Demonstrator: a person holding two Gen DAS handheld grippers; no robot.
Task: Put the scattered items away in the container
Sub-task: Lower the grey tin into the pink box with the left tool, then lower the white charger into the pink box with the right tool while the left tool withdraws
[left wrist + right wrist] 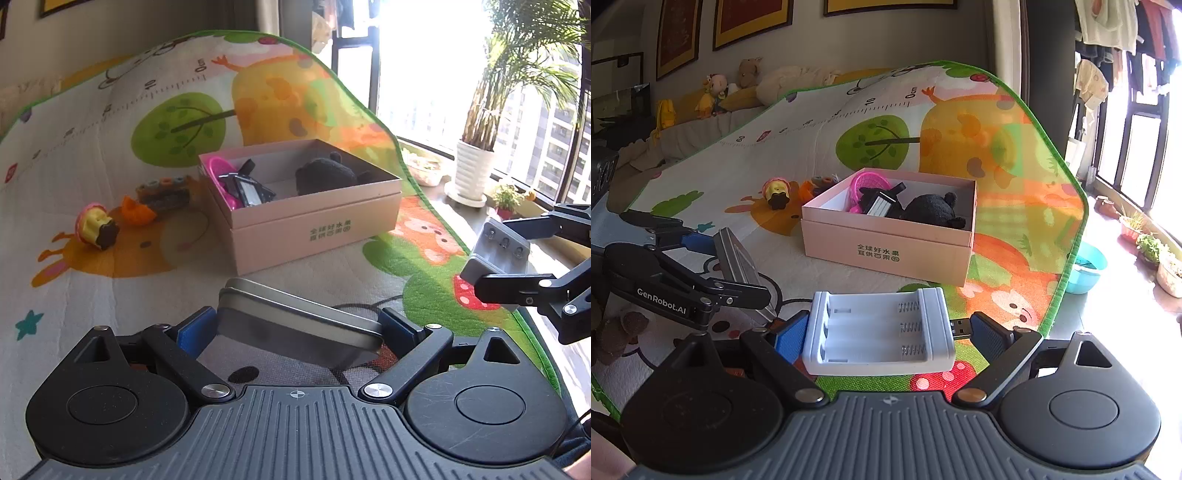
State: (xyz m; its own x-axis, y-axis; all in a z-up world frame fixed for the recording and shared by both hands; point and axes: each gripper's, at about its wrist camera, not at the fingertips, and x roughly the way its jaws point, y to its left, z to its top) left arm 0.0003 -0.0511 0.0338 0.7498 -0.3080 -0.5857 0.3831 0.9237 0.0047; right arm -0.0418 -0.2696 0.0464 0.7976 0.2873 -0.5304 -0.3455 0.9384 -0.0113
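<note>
Right now each gripper grips 1 item above the colourful play mat (110, 295). The left gripper (299, 325) is clamped on a flat metal tin (299, 314), its blue pads pressing the tin's 2 short ends, and the tin hangs tilted, lower at its right end. The right gripper (882, 332) is closed on a white battery charger (879, 332), with 3 empty slots and springs facing up and a black USB plug (960, 326) sticking out at its right end beside the right pad.

Ahead of both sits the pink cardboard box (886, 251), open on the mat. Inside it lie a pink plastic scoop (870, 184), a black clip-like gadget (882, 203) and a black plush toy (934, 210).

Still loose on the mat, left of the box, are a toy cupcake (96, 229) on its side, an orange toy piece (136, 212) and a dark block with coloured rings (164, 192) just beside the box's left wall.

A potted palm (476, 166) stands by the window.
</note>
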